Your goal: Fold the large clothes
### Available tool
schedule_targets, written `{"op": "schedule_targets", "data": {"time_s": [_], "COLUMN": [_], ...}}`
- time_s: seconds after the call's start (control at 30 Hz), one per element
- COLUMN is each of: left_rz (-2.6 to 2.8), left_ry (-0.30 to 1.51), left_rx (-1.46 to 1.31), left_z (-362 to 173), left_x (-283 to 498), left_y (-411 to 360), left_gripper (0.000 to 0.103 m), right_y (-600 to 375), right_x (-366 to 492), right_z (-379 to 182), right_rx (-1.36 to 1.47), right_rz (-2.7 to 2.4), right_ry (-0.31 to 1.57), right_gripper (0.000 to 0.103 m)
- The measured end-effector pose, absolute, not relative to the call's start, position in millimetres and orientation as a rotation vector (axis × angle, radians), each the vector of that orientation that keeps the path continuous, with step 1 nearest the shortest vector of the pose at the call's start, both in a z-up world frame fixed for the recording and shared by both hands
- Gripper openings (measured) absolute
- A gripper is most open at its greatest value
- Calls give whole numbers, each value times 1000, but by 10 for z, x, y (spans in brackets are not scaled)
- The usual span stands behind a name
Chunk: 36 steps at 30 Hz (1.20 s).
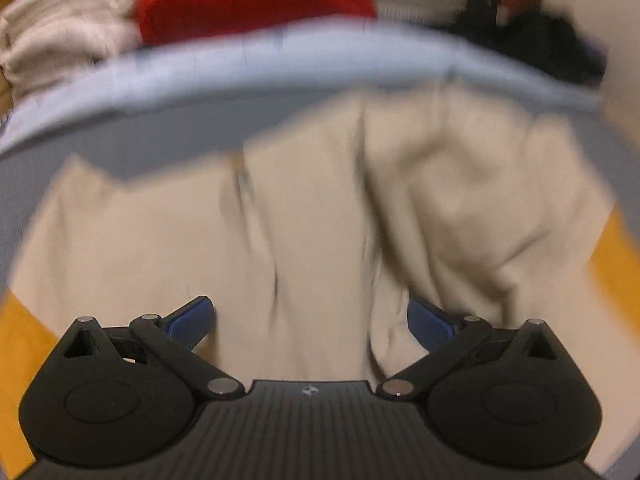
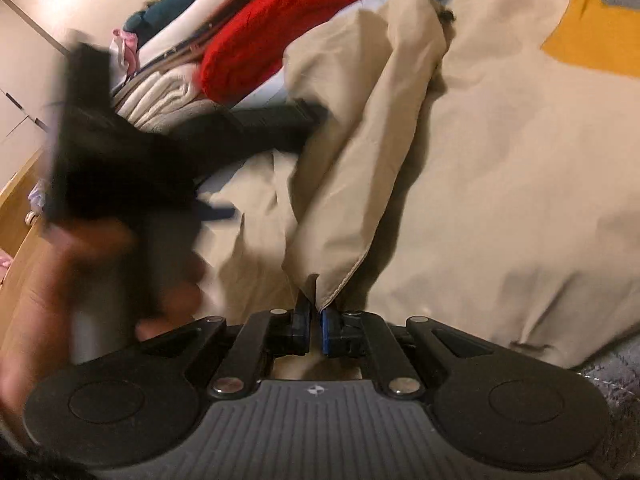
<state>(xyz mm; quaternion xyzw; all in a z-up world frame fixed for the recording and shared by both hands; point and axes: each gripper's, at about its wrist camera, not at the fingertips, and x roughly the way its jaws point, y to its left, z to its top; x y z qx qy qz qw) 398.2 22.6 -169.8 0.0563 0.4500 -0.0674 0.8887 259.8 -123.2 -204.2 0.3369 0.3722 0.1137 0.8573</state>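
Note:
A large beige garment (image 1: 320, 208) lies spread on the bed, blurred in the left wrist view. My left gripper (image 1: 311, 318) hovers over it, open, its blue pads (image 1: 192, 320) wide apart with nothing pinched; a fold of the cloth hangs over the right pad. In the right wrist view my right gripper (image 2: 315, 312) is shut on a corner of a folded-over flap of the beige garment (image 2: 500, 184). The flap rises from the jaws as a ridge (image 2: 360, 152). The left gripper (image 2: 120, 152), blurred, is held by a hand (image 2: 52, 280) at the left.
A pale blue bed cover (image 1: 280, 64) runs behind the garment, with a yellow sheet (image 2: 592, 32) showing at its edges. A red knit item (image 2: 280, 20) and stacked cream and white clothes (image 2: 160, 96) lie beyond. Wooden floor (image 2: 16, 216) shows at the far left.

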Motion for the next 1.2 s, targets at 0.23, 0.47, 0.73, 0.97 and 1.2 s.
{"op": "schedule_targets", "data": {"time_s": [0.23,0.47,0.73,0.97,1.2], "left_rz": [-132,-91,-54,-68,-51], "left_ry": [916,899,889,879,850], "left_rx": [66,46,29,-9,-5], "left_z": [-1774,-1632,-1678,-1711,-1763], "left_x": [3725,3473,3353,3335,3245], "left_y": [414,502,530,604,603], "left_gripper": [103,103,103,103,103], "right_y": [-1901,-2614,-3025,-3208,-3060], "right_x": [2103,1684,1830,2037,2110], "right_z": [-1689,-1622,-2142,-2430,-1835], "right_rx": [776,705,1002,1178,946], "right_rz": [171,-397,-506,-374,-325], "right_ry": [638,499,466,428,394], "right_gripper": [51,88,93,30,17]}}
